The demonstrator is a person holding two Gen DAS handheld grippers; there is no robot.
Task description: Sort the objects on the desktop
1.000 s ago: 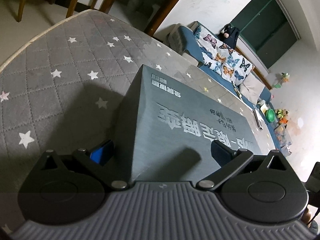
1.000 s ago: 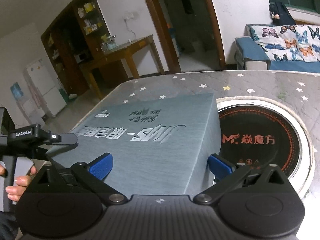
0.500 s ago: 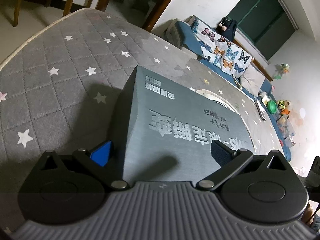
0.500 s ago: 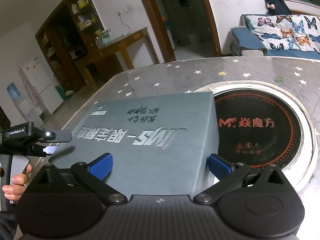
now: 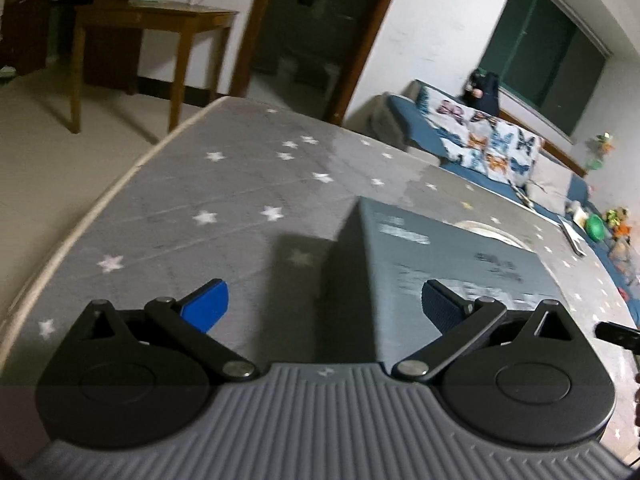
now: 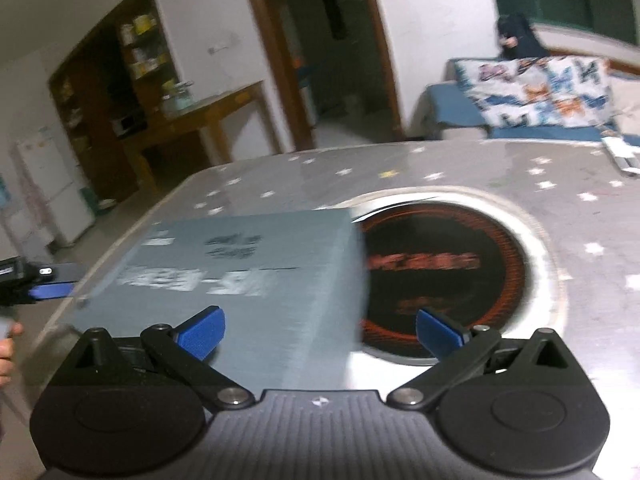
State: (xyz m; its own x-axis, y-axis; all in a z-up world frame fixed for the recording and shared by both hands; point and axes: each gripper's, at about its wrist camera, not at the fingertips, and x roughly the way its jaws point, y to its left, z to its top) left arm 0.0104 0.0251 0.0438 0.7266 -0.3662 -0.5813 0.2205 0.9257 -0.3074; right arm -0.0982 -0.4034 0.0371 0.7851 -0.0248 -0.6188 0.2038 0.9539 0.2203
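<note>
- The left gripper [image 5: 324, 300] is nearest in its own view: ribbed grey body, black pivoting links, blue ridged pads [image 5: 208, 302] spread wide with nothing between them. One finger hangs over the cloth, the other over the box top.
- The right gripper [image 6: 318, 330] is built the same way, its blue pads [image 6: 200, 330] also spread apart and empty. The box's near right corner lies between the fingers, apparently touching neither.
- The grey box [image 5: 448, 276] is a flat rectangular carton with a matte, finely lined surface and pale printed lettering, blurred beyond reading. It lies on the table, its right edge overlapping the rim of the round cooktop.
- The table [image 5: 200, 200] wears a grey quilted cover sprinkled with white stars, with a pale trim along its curved edge.
- The cooktop [image 6: 460, 264] is a black glass disc with orange-red rings, set in a shiny metal ring in the table.
- In the right wrist view, a hand [image 6: 6, 354] shows at the left border.
- Beyond the table stand a brown wooden side table [image 5: 152, 28], a dark doorway [image 6: 324, 52] and a blue sofa with butterfly-print cushions [image 5: 488, 148].
</note>
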